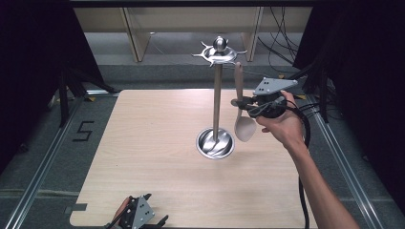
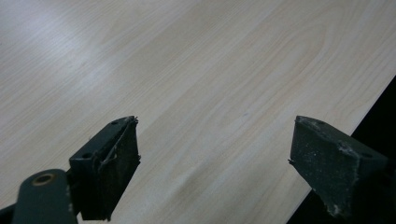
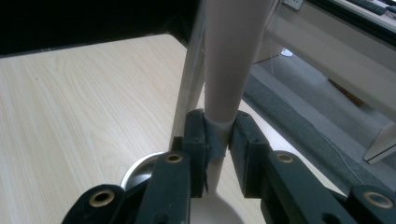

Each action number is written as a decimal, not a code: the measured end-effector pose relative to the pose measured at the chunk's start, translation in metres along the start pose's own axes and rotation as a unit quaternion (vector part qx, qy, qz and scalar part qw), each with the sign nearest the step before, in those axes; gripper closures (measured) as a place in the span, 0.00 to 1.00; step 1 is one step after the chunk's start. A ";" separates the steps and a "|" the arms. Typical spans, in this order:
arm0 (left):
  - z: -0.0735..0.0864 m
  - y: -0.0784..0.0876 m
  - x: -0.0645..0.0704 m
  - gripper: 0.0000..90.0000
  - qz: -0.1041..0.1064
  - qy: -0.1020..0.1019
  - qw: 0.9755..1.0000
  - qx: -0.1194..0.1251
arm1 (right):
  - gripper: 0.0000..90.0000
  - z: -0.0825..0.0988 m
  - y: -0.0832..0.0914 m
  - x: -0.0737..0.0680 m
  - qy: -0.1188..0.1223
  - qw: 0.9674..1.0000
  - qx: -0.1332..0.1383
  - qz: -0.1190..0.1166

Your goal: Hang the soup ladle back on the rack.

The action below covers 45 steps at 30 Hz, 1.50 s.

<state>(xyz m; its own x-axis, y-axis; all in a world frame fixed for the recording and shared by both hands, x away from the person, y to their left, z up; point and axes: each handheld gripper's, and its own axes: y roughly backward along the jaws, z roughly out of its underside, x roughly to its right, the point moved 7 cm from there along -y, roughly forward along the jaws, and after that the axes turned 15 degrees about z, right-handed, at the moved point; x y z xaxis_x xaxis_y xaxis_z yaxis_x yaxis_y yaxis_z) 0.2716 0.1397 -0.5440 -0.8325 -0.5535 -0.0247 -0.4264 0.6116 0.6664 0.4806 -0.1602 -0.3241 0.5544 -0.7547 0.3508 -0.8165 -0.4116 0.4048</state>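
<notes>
A beige spoon hangs upright, bowl down, with its handle reaching up beside the hook ring of a metal utensil stand. My right gripper is shut on the spoon's neck, just right of the stand's pole. In the right gripper view the pads of this gripper press on the spoon handle, with the pole close behind on the left. At the table's near left edge my left gripper stands open, and nothing lies between the jaws of this gripper.
The stand's round metal base sits mid-table on the light wooden tabletop. Cables and wooden shelf legs lie beyond the far edge. The table's edge runs close by my left gripper.
</notes>
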 end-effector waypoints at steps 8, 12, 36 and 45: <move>0.000 0.000 0.000 0.16 0.002 0.001 1.000 0.001 | 0.83 -0.003 -0.001 -0.009 -0.026 0.999 0.015 -0.011; -0.002 0.000 -0.001 0.16 0.002 -0.014 1.000 0.004 | 0.82 -0.005 -0.002 -0.012 -0.027 0.999 0.021 -0.011; 0.000 0.000 0.001 0.16 0.003 0.001 1.000 0.000 | 0.52 -0.011 0.017 -0.013 -0.042 0.998 0.046 0.008; 0.002 0.003 0.000 0.16 0.008 -0.010 1.000 -0.018 | 0.49 -0.005 0.027 -0.015 -0.050 0.998 0.049 0.002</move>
<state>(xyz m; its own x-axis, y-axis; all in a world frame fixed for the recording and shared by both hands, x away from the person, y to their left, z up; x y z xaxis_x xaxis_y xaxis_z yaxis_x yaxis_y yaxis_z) 0.2700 0.1428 -0.5432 -0.8459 -0.5327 -0.0284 -0.4009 0.5997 0.6926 0.4511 -0.1579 -0.3146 0.5364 -0.8016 0.2641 -0.8331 -0.4530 0.3175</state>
